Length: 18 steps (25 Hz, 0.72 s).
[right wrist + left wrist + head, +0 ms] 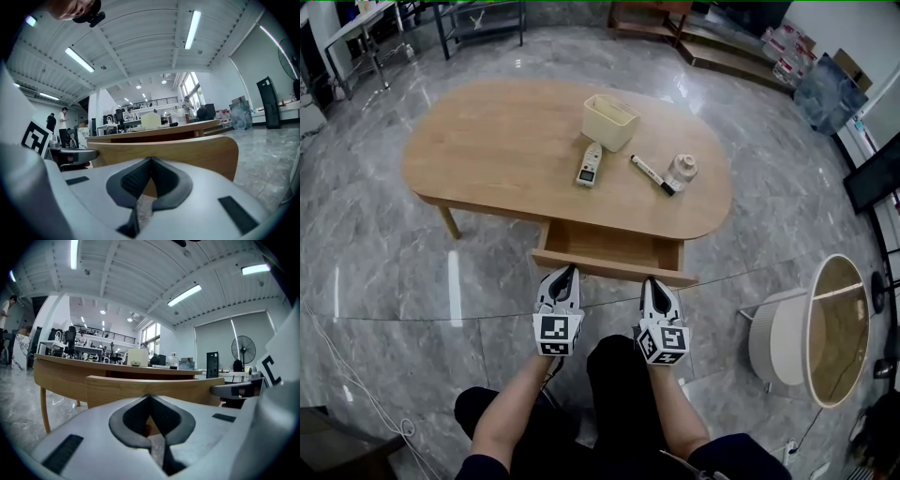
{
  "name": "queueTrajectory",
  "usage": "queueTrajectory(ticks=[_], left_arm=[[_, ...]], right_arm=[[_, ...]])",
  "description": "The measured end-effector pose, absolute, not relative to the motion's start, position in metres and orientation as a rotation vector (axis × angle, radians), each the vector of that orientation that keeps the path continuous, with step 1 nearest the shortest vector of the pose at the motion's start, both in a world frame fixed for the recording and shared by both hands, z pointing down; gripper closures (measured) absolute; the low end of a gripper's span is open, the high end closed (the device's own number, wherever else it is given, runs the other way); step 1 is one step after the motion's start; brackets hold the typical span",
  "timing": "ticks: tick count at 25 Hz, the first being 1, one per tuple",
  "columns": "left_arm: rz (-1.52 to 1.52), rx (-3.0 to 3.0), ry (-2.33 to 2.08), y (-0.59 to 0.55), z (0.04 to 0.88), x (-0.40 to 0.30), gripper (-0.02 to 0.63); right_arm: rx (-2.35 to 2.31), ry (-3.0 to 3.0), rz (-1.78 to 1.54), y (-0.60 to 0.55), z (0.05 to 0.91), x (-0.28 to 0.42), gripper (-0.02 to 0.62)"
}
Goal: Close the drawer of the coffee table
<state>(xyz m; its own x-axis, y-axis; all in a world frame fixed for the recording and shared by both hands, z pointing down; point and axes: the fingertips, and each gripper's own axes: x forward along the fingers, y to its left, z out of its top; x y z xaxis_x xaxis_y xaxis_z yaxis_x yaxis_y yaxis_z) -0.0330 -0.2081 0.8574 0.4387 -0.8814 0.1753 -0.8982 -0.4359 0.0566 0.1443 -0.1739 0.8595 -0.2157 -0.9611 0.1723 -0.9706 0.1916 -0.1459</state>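
Drawer point(612, 266) pulled out from the near side of the oval wooden desk point(487, 141), wooden bottom showing. Left gripper point(571, 271) and right gripper point(646, 281) side by side at its front panel, each with jaws pressed together on nothing; contact with the panel unclear. On the desk top: cream box point(609, 122), white handset point(590, 165), marker point(652, 174), small white jar point(681, 171). Glossy grey marble floor point(394, 272); round white side table point(778, 337) at right; white ribbed ceiling point(140, 277) with strip lights point(184, 295).

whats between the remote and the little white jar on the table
A black-and-white marker lies between the remote and the white jar, seen in the head view.
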Motion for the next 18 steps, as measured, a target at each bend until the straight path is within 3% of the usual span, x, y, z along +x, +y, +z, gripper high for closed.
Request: queueTrajectory(ticks=[18], left_arm=[[0.182,2.503,-1.575,-0.224,0.857,-0.03,0.581]], right_arm=[[1.89,-2.386,0.386,-0.177,0.872,0.115,0.569]])
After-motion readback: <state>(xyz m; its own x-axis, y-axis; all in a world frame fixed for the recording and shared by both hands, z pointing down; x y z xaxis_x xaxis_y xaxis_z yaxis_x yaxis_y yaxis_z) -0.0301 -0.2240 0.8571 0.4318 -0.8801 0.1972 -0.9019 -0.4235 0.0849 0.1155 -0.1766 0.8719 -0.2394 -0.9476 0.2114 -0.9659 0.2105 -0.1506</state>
